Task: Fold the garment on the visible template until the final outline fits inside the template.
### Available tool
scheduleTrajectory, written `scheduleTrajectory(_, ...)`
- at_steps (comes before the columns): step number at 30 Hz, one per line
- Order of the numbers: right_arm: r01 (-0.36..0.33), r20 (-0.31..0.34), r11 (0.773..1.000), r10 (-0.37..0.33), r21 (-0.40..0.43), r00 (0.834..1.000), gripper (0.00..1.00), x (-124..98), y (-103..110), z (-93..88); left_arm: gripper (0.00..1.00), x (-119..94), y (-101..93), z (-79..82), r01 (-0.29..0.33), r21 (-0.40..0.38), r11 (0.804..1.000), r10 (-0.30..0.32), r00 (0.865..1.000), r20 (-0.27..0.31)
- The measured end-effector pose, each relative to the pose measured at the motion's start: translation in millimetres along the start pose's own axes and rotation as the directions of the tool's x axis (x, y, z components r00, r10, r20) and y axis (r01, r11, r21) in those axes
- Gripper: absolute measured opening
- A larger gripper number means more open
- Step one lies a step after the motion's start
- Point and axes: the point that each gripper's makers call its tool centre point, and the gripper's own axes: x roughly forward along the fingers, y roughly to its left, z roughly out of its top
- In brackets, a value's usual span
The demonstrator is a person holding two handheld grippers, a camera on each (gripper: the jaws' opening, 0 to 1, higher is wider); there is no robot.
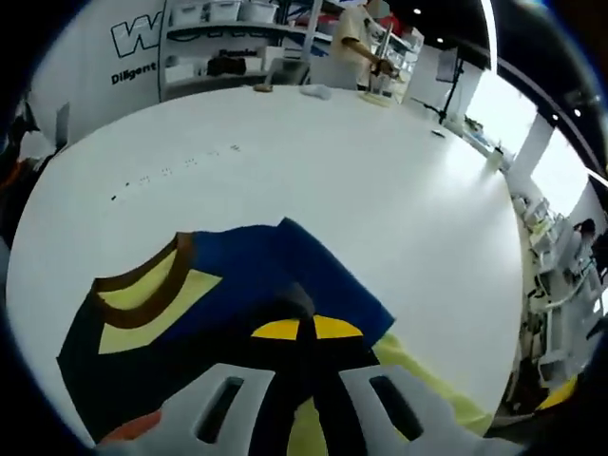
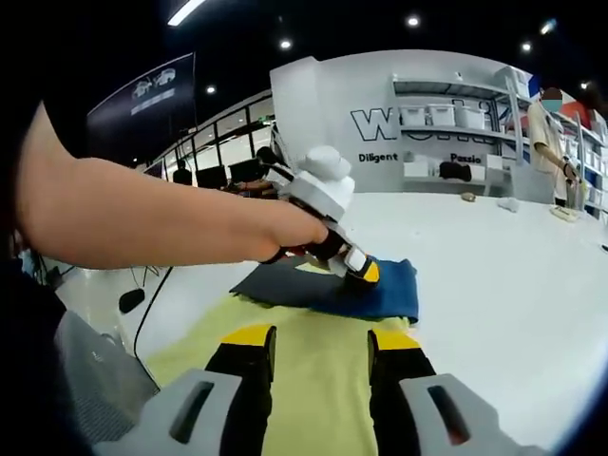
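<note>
Here the garment, a dark blue top with a brown-edged neckline and pale yellow panels, lies folded on the white table, its neck opening pointing toward the table's left side in the left gripper view and its long axis running from that side across to the yellow template that shows under its right end. In the right gripper view the blue cloth sits on the far end of the yellow template, near the table's near edge, lying crosswise to the sheet. The left gripper has its yellow-tipped jaws nearly together over the dark cloth; whether they pinch fabric I cannot tell. From the right gripper view, that same left gripper touches down on the blue fabric, carried by a person's bare arm. The right gripper hovers above the yellow sheet with its jaws apart and nothing between them. The white table stretches far back, small items lying at its far edge. Behind stand shelves with bins against a white lettered wall, a person at a bench, and ceiling lights in a dark ceiling.
</note>
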Motion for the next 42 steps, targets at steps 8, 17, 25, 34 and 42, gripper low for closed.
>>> scheduleTrajectory(8, 0.001, -0.002, 1.000, -0.001, 0.006, 1.000, 0.35, 0.7, -0.6, -0.3, 0.09, 1.6, -17.3, 2.8, 0.055, 0.012, 0.998, -0.055, 0.998, 0.017)
scheduleTrajectory(17, -0.002, -0.006, 1.000, 0.002, 0.002, 1.000, 0.35, 1.6, 0.2, -0.9, 0.07, -10.0, -6.9, 20.8, 0.053, -0.014, 0.999, -0.051, 0.996, 0.076)
scheduleTrajectory(25, -0.011, -0.009, 1.000, 0.011, 0.002, 1.000, 0.34, 2.1, 1.6, -1.7, 0.03, -19.5, 45.6, 20.5, -0.133, 0.030, 0.991, 0.130, 0.988, 0.081)
scheduleTrajectory(34, -0.012, -0.010, 1.000, 0.012, 0.000, 1.000, 0.33, 1.8, 2.1, -2.2, 0.00, -10.8, 71.8, -9.3, -0.197, 0.079, 0.977, 0.196, 0.980, 0.017)
scheduleTrajectory(42, -0.008, -0.012, 1.000, 0.008, 0.001, 1.000, 0.33, 2.0, 1.2, -2.7, 0.00, -1.6, 47.6, -18.4, -0.083, 0.099, 0.992, 0.083, 0.997, 0.000)
